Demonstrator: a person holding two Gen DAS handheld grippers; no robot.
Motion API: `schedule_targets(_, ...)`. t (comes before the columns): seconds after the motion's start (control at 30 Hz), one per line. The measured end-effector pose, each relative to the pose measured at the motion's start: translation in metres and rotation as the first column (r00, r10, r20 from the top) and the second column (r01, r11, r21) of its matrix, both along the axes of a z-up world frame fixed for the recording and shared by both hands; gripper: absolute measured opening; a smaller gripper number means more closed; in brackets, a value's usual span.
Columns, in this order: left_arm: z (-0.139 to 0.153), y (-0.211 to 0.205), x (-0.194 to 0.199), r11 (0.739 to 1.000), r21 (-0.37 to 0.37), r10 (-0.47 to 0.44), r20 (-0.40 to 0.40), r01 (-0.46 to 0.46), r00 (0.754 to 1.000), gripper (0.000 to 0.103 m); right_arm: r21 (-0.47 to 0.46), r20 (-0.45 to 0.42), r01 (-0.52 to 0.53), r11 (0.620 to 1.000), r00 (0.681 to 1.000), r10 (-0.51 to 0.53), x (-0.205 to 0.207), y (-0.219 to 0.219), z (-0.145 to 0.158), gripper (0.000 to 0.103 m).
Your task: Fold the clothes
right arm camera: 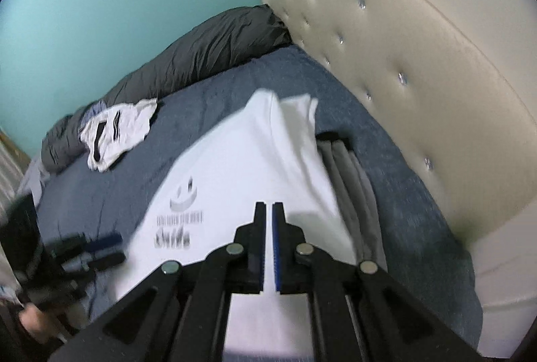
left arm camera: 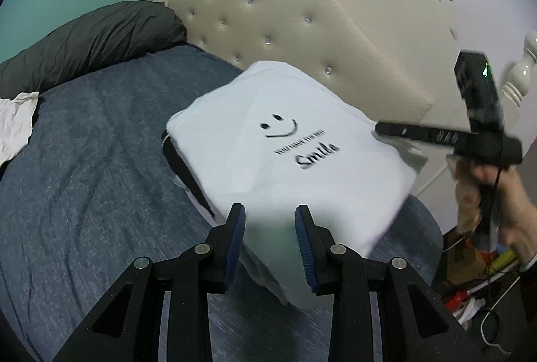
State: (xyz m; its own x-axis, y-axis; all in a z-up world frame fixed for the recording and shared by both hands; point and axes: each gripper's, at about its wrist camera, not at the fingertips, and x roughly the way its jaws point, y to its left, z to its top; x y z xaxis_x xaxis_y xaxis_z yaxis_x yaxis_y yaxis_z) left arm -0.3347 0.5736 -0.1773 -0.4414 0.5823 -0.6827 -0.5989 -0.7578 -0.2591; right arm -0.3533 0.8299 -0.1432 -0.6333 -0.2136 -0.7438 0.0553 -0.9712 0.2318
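Observation:
A folded white T-shirt (left arm camera: 268, 140) with a smiley and "Smile" print lies on top of a stack of folded clothes on the blue bed; it also shows in the right wrist view (right arm camera: 241, 167). My left gripper (left arm camera: 270, 214) is open, its jaws straddling the shirt's near edge. My right gripper (right arm camera: 268, 211) is shut and empty, just above the shirt; it also shows in the left wrist view (left arm camera: 402, 130) at the shirt's right edge. The left gripper also shows, blurred, in the right wrist view (right arm camera: 104, 248).
Grey and black folded garments (right arm camera: 352, 167) lie under the shirt. A crumpled white garment (right arm camera: 117, 130) lies farther off on the blue bedsheet (left arm camera: 100, 160) by a dark duvet (left arm camera: 84, 40). A tufted cream headboard (left arm camera: 302, 26) stands behind. Clutter (left arm camera: 486, 278) lies beside the bed.

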Motion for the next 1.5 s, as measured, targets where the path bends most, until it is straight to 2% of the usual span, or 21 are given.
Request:
schedule_targets(0.1, -0.002, 0.004, 0.009, 1.0, -0.027, -0.001, -0.005, 0.001, 1.0, 0.034, 0.034, -0.002, 0.037, 0.999, 0.999, -0.037, 0.015, 0.001, -0.014, 0.003)
schedule_targets(0.3, -0.01, 0.003, 0.012, 0.999, -0.033, 0.013, 0.013, -0.012, 1.0, 0.034, -0.025, -0.012, 0.101, 0.995, 0.995, -0.101, 0.031, 0.018, -0.032, 0.003)
schedule_targets(0.5, -0.023, 0.004, 0.012, 0.999, -0.048, 0.021, 0.033, -0.02, 0.999, 0.036, -0.042, -0.011, 0.125, 0.991, 0.992, -0.125, 0.035, 0.02, -0.048, 0.001)
schedule_targets(0.63, -0.022, 0.001, 0.012, 0.999, -0.037, 0.035, 0.055, -0.033, 0.998, 0.036, -0.069, -0.001, 0.15, 0.986, 0.989, -0.15, 0.037, 0.023, -0.058, 0.0)
schedule_targets(1.03, 0.01, -0.019, 0.033, 0.997, -0.023, 0.069, 0.022, -0.068, 0.997, 0.036, -0.092, -0.076, 0.165, 0.982, 0.982, -0.173, 0.07, 0.022, -0.016, 0.002)
schedule_targets(1.5, 0.058, -0.036, 0.084, 0.999, 0.015, 0.051, -0.031, -0.051, 0.998, 0.036, -0.102, -0.124, 0.178, 0.979, 0.974, -0.19, 0.121, -0.007, 0.024, 0.003)
